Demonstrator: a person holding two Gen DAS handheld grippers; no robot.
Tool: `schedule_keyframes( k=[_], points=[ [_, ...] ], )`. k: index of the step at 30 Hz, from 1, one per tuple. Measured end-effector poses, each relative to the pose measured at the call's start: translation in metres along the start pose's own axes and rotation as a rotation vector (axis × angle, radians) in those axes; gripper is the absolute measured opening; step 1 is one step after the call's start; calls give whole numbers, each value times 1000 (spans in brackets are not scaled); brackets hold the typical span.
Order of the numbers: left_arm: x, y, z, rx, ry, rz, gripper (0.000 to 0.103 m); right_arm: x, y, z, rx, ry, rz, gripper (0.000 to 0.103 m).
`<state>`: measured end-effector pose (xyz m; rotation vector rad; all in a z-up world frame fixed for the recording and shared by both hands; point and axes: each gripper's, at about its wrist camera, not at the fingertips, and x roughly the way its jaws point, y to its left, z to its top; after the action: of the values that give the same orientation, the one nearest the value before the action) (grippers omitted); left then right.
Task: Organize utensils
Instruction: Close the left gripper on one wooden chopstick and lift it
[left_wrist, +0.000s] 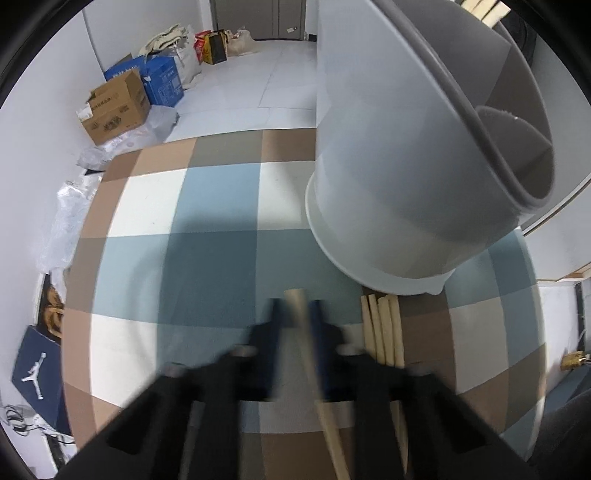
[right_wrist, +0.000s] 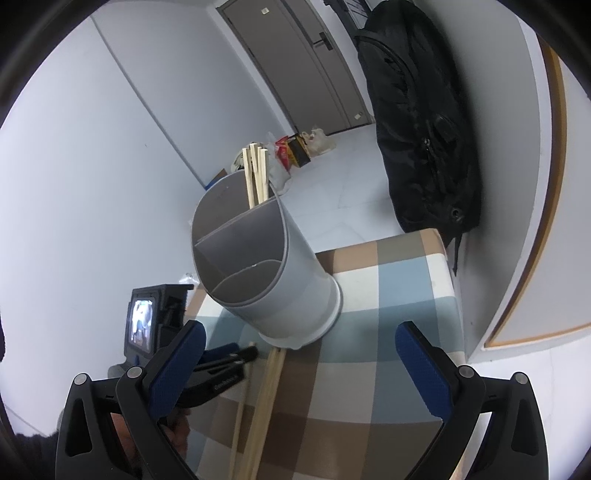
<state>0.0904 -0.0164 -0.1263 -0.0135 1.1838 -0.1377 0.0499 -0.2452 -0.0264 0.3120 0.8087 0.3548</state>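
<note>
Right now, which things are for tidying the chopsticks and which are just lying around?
For the job:
- chopstick pinched in the left tongs
- loose chopsticks on the checked tablecloth
- grey divided holder, some chopsticks already inside
- right tongs, open

Just lying about:
- cardboard box
- black bag
- shopping bags

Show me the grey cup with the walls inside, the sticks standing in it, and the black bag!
utensil holder (right_wrist: 295, 266): right wrist view, outer grey wall.
chopsticks (right_wrist: 255, 173): right wrist view, upper shafts above the rim.
black bag (right_wrist: 417, 122): right wrist view, middle of its front.
</note>
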Motion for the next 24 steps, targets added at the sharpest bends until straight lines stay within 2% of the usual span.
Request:
schedule_keyframes(
  k=[4,10,14,16,17,19,21,24],
  points=[
    [-1,3,-1,-7,-6,-30,3,2,0,-1,-4,7,-8,103],
    [-34,13,-3,-43,-93,-76,2,7,5,-5,-30,26,-21,103],
    [-59,20,-5,-76,-159,-104,2,18,8,-9,-32,75,-7,101],
    [-69,25,-6,-98,-182,-128,2,25,11,-13,-31,113,17,89],
    [-72,27,-6,-108,-192,-140,2,30,13,-14,-34,139,31,79],
    [-76,33,-6,-128,-216,-153,2,41,17,-19,-41,187,34,70],
    [-75,40,-5,-148,-229,-169,2,51,21,-24,-54,234,36,56],
    [-75,49,-6,-181,-243,-194,2,63,27,-31,-56,273,42,52]
  ],
)
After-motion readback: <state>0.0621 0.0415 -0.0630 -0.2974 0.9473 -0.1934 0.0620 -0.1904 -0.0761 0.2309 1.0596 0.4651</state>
